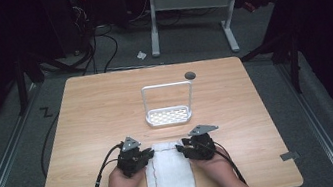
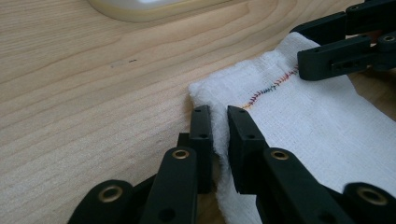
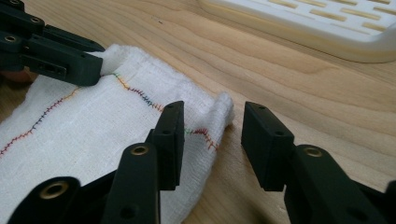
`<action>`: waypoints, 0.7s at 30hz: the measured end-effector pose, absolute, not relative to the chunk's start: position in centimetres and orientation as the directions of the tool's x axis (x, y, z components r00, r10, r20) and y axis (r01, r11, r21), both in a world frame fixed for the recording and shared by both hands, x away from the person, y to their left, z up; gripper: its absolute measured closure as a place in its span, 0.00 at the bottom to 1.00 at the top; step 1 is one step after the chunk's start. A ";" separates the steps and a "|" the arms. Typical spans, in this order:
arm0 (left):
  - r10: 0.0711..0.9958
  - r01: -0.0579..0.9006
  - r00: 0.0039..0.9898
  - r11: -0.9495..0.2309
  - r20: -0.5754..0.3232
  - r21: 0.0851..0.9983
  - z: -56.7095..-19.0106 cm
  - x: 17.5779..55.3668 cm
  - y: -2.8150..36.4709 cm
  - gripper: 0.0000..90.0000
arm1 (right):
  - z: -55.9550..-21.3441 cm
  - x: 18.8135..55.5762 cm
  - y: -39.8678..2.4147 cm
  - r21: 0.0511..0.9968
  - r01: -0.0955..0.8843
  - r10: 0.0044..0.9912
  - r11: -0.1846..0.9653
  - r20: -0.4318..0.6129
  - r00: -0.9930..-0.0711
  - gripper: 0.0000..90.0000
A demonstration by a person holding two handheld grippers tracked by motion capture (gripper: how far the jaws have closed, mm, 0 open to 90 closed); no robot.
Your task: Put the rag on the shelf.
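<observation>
Left gripper (image 2: 219, 126): jaws pinched on the white cloth's (image 1: 170, 179) far-left corner.
Right gripper (image 3: 212, 140): jaws apart, straddling the far-right corner.
Cloth axis: lengthwise, table (image 1: 96, 109) near edge toward the rack (image 1: 169, 116).

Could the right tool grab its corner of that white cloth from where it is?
Probably yes: the right tool is open, its jaws either side of the white cloth's corner, with nothing between them.
</observation>
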State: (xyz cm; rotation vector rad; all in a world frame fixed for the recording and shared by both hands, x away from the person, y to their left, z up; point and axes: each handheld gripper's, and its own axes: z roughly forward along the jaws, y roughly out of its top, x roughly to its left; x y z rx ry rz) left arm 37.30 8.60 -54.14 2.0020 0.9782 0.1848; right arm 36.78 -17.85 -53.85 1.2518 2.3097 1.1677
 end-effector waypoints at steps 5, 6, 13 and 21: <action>0.698 0.566 0.681 -0.310 -0.222 0.764 -54.1 37.3 8.6 0.90 | -53.9 36.7 -17.6 0.754 0.570 0.783 0.327 0.122 -0.610 0.84; 0.697 0.567 0.681 -0.310 -0.223 0.763 -54.1 37.3 8.6 0.90 | -53.9 36.7 -17.5 0.754 0.567 0.779 0.331 0.120 -0.615 0.87; 0.702 0.566 0.678 -0.311 -0.217 0.763 -54.1 37.2 8.6 0.90 | -53.9 36.7 -17.3 0.752 0.575 0.772 0.324 0.141 -0.620 0.95; 0.704 0.550 0.679 -0.299 -0.209 0.780 -54.0 36.9 8.7 0.91 | -53.6 36.3 -17.0 0.765 0.546 0.773 0.342 0.101 -0.626 0.96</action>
